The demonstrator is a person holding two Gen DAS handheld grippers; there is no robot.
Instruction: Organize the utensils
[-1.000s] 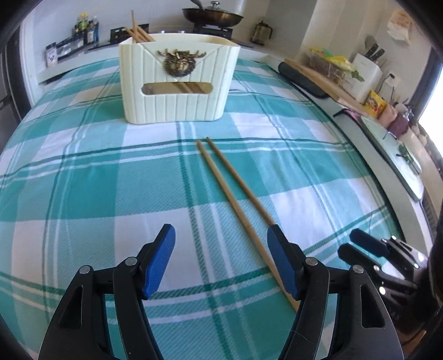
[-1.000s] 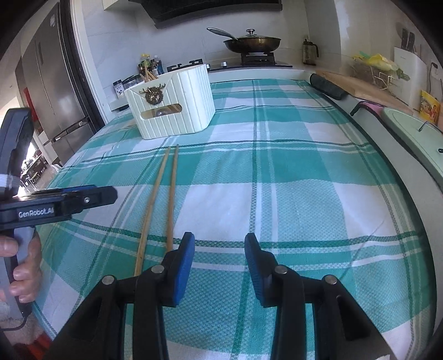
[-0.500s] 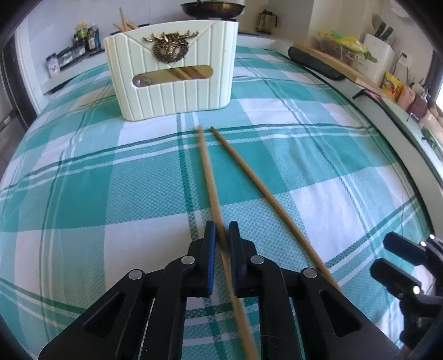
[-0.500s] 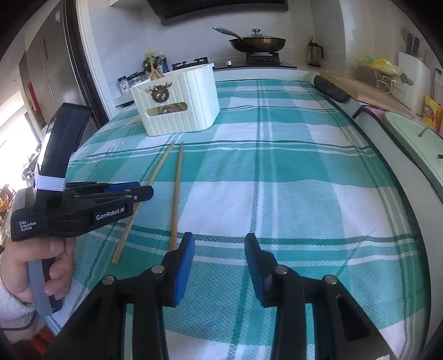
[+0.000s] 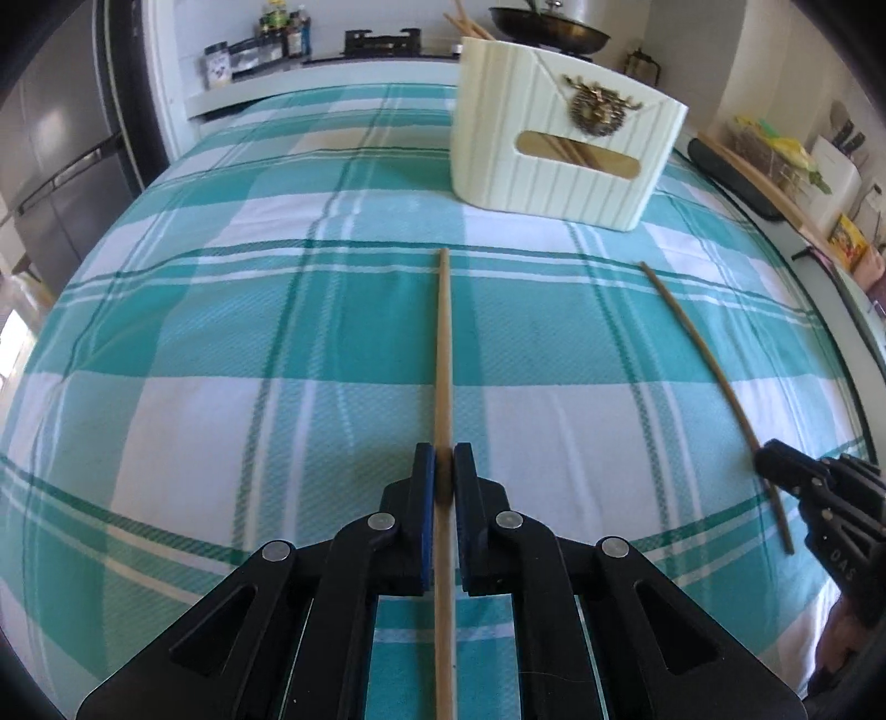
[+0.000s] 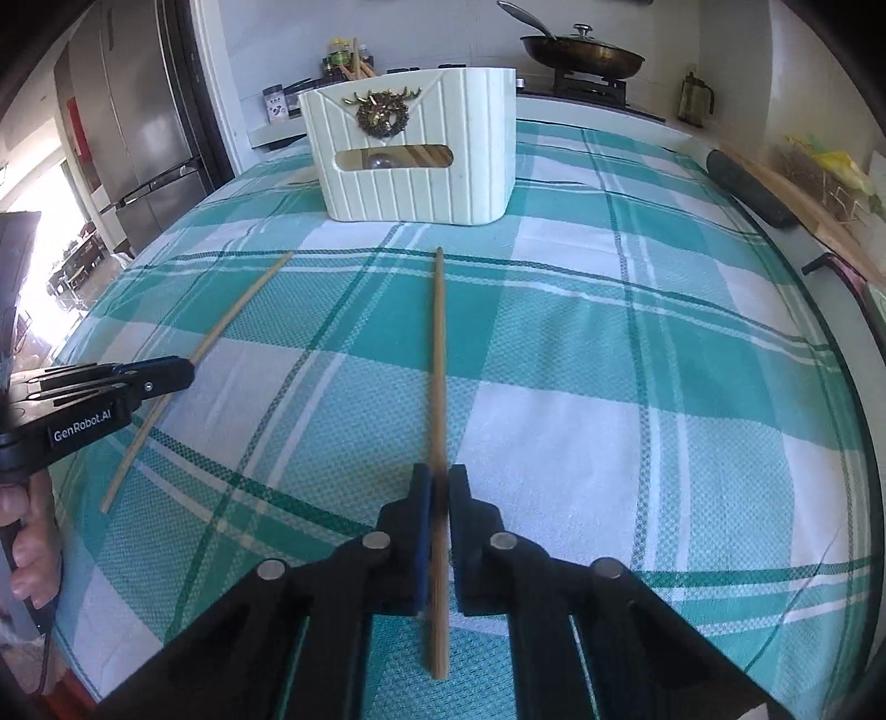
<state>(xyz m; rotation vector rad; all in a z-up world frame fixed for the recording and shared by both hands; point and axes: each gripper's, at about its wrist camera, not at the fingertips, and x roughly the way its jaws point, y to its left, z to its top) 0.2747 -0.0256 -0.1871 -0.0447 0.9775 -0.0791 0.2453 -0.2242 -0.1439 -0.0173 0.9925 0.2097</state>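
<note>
Wooden chopstick one (image 5: 443, 354) is clamped in the left tongs (image 5: 444, 476); wooden chopstick two (image 6: 438, 365) in the right tongs (image 6: 440, 493), both having just closed, at lower centre of frame over the teal-checked bench (image 5: 221, 332).

Two chopsticks lie side by side but apart on the tablecloth (image 6: 609, 443), both pointing toward the holder (image 6: 415, 166) that stands farther back on the table. The left chopstick (image 5: 443, 343) sits between the left gripper's (image 5: 441, 471) fingers, the right chopstick (image 6: 439, 360) between the right gripper's (image 6: 437, 493). More chopsticks stand inside the holder. Behind the table runs a counter with a pan (image 6: 581, 52).
</note>
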